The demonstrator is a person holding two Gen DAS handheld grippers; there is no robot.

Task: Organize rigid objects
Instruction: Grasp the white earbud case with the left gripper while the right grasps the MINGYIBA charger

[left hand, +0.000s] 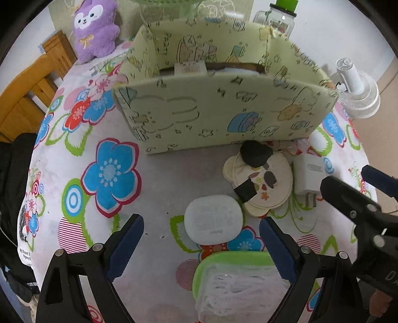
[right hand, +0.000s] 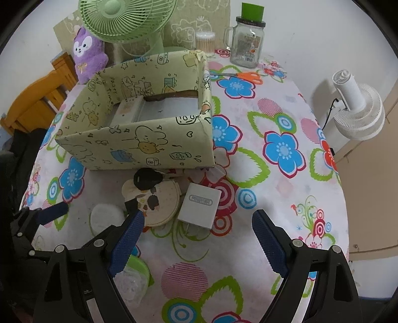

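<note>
A pale green cartoon-print box stands open-topped on the flowered tablecloth, with white items inside. In front of it lie a black key fob, a cream bear-shaped disc, a white charger plug, a white rounded case and a green-lidded clear container. My left gripper hangs open above the white case, touching nothing. My right gripper is open over the charger plug. A blue left finger shows at the left.
At the back stand a green fan, a purple plush, a glass jar, a cotton swab tub and orange scissors. A white fan stands off the right edge. A wooden chair and dark cloth border the left.
</note>
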